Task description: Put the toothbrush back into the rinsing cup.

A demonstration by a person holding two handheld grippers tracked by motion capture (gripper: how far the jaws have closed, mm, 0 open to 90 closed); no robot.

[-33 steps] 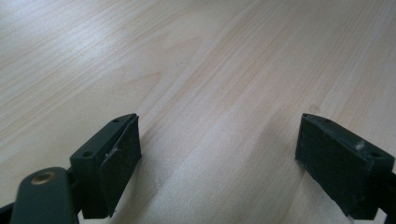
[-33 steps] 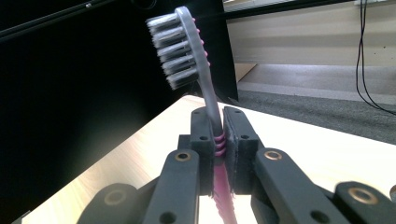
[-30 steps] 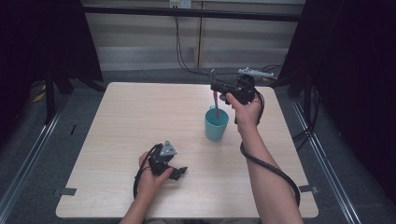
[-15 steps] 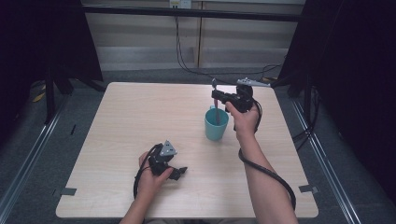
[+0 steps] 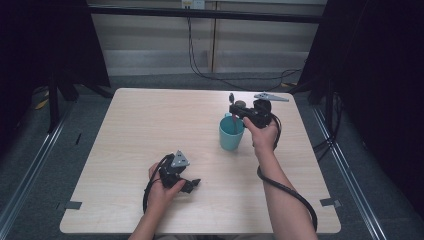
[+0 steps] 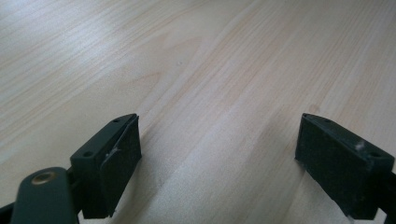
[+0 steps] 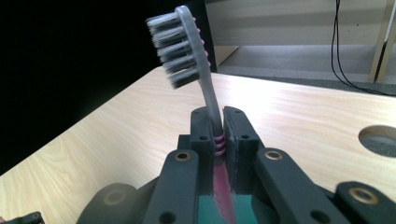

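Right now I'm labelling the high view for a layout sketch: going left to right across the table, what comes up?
left gripper → teal cup → right gripper, shut on the toothbrush above the cup.

Teal cup [image 5: 231,134] on wooden table [image 5: 150,125]

Right hand-held gripper [image 5: 236,111] lowered toothbrush [image 5: 232,99] into cup [image 5: 231,136].
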